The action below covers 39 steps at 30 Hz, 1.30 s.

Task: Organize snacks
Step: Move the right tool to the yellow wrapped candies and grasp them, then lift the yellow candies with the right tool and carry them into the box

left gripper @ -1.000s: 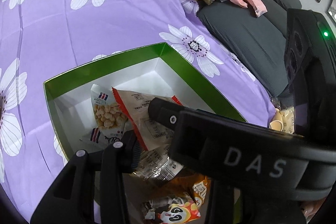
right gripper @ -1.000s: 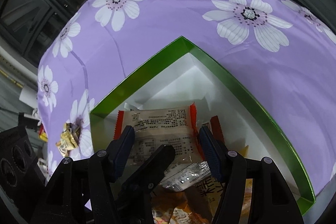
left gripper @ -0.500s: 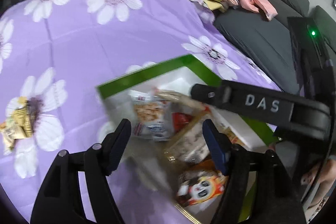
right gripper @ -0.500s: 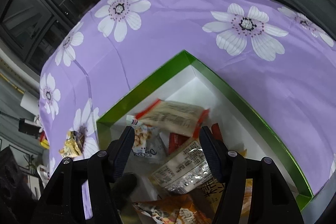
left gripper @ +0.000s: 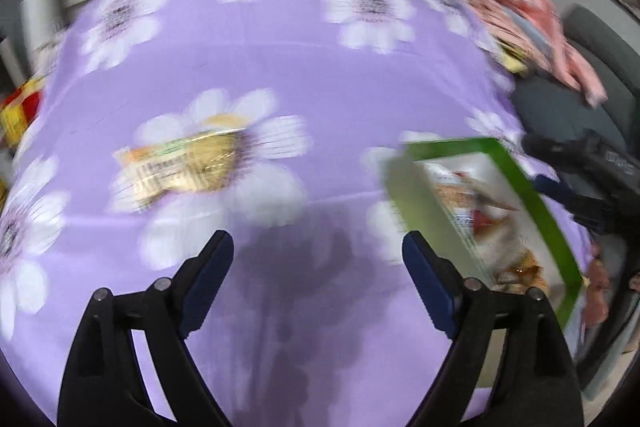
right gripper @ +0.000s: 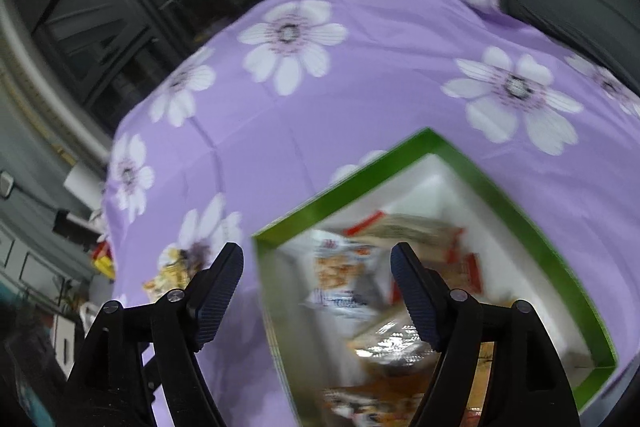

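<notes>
A green-rimmed white box (right gripper: 516,215) (left gripper: 532,199) holds several snack packets (right gripper: 344,275). A yellow snack packet (left gripper: 188,163) (right gripper: 168,275) lies loose on the purple flowered cloth, left of the box. My left gripper (left gripper: 318,255) hangs over bare cloth between that packet and the box; its jaws are opening with nothing between them. My right gripper (right gripper: 316,267) hovers above the box's near-left corner, jaws opening, nothing held. Both views are motion-blurred.
A grey sofa (left gripper: 568,111) with a heap of pink clothes (left gripper: 532,23) stands beyond the cloth's right edge. Red and yellow packets (left gripper: 16,111) lie at the far left edge. The right gripper's body (left gripper: 588,167) shows at the right of the left wrist view.
My left gripper opened and swung left out of the box to over the cloth. My right gripper let go of the packet into the box, opened wider and rose.
</notes>
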Motion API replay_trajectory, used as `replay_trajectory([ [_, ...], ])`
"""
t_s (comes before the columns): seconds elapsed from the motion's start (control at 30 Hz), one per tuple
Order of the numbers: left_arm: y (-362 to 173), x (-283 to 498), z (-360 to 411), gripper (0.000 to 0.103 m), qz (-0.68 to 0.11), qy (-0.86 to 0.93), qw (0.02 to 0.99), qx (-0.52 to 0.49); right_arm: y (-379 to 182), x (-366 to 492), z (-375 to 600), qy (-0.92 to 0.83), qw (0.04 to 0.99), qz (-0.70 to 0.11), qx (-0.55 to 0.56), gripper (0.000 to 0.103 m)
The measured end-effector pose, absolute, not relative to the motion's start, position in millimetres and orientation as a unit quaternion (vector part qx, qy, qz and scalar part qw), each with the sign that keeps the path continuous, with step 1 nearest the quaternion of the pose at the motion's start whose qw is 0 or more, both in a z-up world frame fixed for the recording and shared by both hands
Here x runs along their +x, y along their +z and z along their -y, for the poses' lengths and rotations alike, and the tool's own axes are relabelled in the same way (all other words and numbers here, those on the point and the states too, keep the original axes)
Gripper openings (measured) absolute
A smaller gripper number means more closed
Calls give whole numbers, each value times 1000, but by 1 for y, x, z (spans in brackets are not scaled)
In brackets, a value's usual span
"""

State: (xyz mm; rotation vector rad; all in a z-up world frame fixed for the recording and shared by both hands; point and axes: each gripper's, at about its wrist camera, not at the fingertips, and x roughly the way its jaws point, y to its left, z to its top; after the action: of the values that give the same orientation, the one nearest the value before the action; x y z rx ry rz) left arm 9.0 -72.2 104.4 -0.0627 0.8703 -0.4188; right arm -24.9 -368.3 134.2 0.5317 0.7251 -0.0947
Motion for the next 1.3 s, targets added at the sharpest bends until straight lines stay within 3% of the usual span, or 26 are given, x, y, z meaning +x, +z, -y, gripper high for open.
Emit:
replay_trajectory([
  [0.1, 97, 13, 25, 87, -422, -138, 895, -50, 138, -18, 346, -19, 905, -348, 245, 84],
  [0.33, 70, 29, -54, 87, -442, -55, 885, -135, 129, 16, 270, 48, 898, -389, 200, 84],
  [0.83, 70, 38, -78, 87, -450, -45, 873, -183, 69, 145, 143, 67, 865, -482, 126, 84],
  [0.97, 69, 41, -80, 87, -453, -39, 873, -179, 54, 160, 141, 57, 856, -498, 126, 72],
  [1.07, 68, 42, -77, 87, -454, -38, 873, -171, 48, 164, 141, 58, 853, -504, 124, 54],
  [1.17, 70, 41, -73, 87, -447, -41, 880, -159, 49, 155, 145, 64, 856, -496, 129, 48],
  [1.3, 70, 39, -69, 87, -446, -49, 880, -154, 59, 126, 154, 74, 863, -486, 116, 47],
])
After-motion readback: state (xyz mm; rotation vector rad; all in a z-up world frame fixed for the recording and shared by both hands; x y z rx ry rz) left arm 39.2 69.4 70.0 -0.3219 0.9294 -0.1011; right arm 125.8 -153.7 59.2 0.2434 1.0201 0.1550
